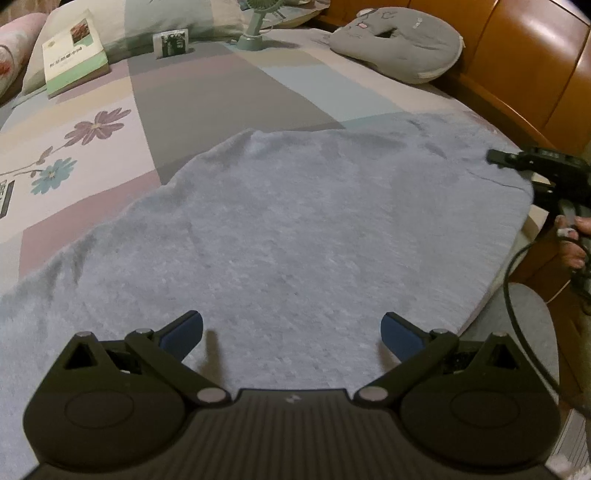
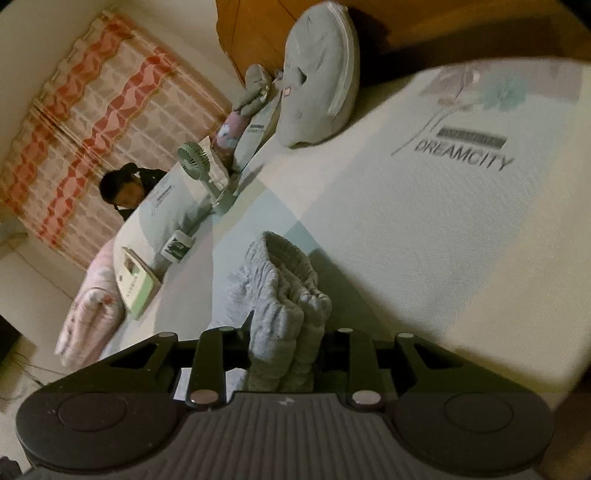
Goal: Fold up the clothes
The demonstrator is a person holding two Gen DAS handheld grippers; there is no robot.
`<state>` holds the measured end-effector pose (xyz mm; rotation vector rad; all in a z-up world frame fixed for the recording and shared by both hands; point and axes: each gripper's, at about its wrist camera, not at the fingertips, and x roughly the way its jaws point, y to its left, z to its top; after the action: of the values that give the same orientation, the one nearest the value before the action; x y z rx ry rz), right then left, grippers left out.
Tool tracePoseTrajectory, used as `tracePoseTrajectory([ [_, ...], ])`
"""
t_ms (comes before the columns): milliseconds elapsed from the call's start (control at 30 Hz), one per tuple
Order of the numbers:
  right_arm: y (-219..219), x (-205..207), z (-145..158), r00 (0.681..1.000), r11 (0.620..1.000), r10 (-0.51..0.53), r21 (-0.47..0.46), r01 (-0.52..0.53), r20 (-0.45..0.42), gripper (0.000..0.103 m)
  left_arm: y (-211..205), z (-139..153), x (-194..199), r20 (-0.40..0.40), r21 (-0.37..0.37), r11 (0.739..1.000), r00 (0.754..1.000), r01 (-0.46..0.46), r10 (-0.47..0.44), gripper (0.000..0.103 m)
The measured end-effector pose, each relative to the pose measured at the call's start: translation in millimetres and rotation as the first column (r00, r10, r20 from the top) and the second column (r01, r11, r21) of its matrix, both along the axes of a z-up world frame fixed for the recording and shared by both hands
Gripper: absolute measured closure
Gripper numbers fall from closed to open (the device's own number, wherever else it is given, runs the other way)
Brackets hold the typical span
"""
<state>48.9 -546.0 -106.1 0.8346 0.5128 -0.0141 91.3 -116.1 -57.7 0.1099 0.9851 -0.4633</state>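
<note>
A pale blue fleece garment (image 1: 295, 221) lies spread across the bed in the left wrist view. My left gripper (image 1: 291, 332) is open and empty, its blue pads (image 1: 183, 332) just above the garment's near part. My right gripper (image 2: 286, 354) is shut on a bunched edge of the same garment (image 2: 280, 295), which is gathered between its jaws. The right gripper also shows in the left wrist view (image 1: 495, 157), at the garment's far right edge, held by a hand.
The bed has a patchwork floral sheet (image 1: 92, 147). At its head lie a book (image 1: 72, 51), a small box (image 1: 171, 42), a green desk fan (image 1: 255, 26) and a grey cushion (image 1: 402, 44). A wooden bed frame (image 1: 517, 55) runs along the right.
</note>
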Motion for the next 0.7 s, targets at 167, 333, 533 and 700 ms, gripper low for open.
tracePoseTrajectory([
  [167, -8, -12, -12, 0.999, 0.999, -0.044, 0.018, 0.045, -0.024, 0.071, 2, -5, 2, -0.007, 0.003, 1.0, 1.0, 0.003, -0.003, 0.001],
  [333, -13, -15, -29, 0.998, 0.995, -0.067, 0.075, 0.067, -0.007, 0.071, 7, -7, 5, -0.013, 0.006, 1.0, 1.0, 0.004, -0.004, 0.001],
  [533, -7, -8, -17, 0.999, 0.998, -0.027, -0.061, 0.024, -0.036, 0.068, 12, -9, 5, -0.011, 0.035, 0.999, 1.0, 0.005, -0.004, 0.001],
  [700, -1, -23, 12, 0.993, 0.972, -0.087, -0.223, 0.069, -0.073, 0.046, 18, -5, 0, 0.01, 0.087, 0.996, 1.0, 0.011, -0.012, 0.001],
])
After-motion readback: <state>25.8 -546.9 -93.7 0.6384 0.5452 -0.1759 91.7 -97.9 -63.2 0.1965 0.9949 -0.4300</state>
